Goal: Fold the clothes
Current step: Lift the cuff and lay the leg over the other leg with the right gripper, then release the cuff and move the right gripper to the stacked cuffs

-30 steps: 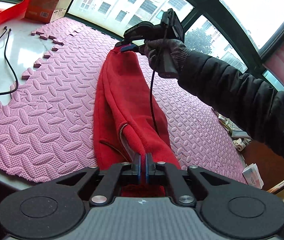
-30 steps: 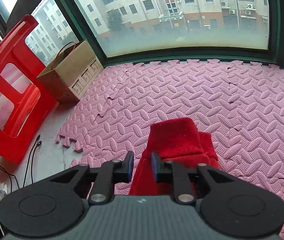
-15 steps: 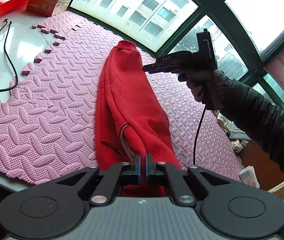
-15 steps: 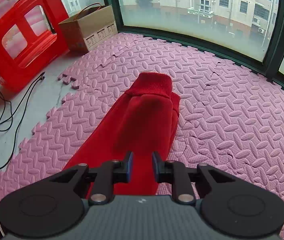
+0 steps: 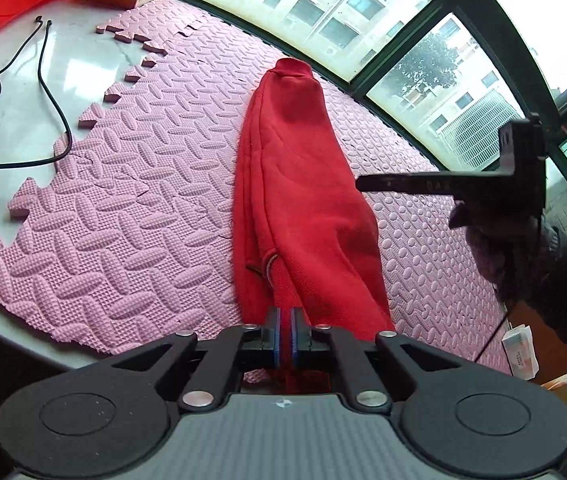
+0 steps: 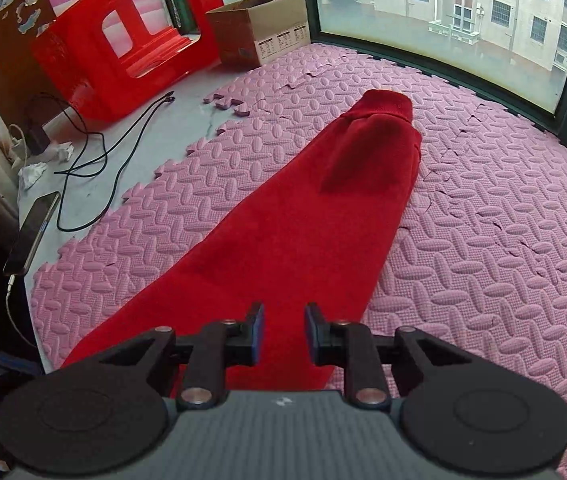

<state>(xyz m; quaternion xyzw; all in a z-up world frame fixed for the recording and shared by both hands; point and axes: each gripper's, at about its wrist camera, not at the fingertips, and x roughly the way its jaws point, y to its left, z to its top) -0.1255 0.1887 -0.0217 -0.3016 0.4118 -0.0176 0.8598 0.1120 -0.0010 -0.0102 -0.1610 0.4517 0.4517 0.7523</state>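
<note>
A red fleece garment (image 5: pixel 295 200) lies stretched long and narrow on the pink foam mat (image 5: pixel 131 200), its ribbed cuff end toward the window. My left gripper (image 5: pixel 283 330) is shut on the near end of the red cloth. In the right wrist view the same red garment (image 6: pixel 283 232) runs away from me to its cuff. My right gripper (image 6: pixel 283 334) hangs open above the garment's near part, holding nothing. From the left wrist view, the right gripper (image 5: pixel 363 184) shows side-on at the right, held by a gloved hand (image 5: pixel 499 248) above the mat.
A red plastic stool (image 6: pixel 123 48) and a cardboard box (image 6: pixel 259 28) stand at the mat's far left. Black cables (image 6: pixel 95 160), a phone (image 6: pixel 31 232) and crumpled paper lie on the white floor (image 5: pixel 15 100) beside the mat. Windows curve around the far side.
My right gripper let go of the cuff end and drew back along the garment toward its near part, rising above the mat. The left gripper stays shut on the cloth.
</note>
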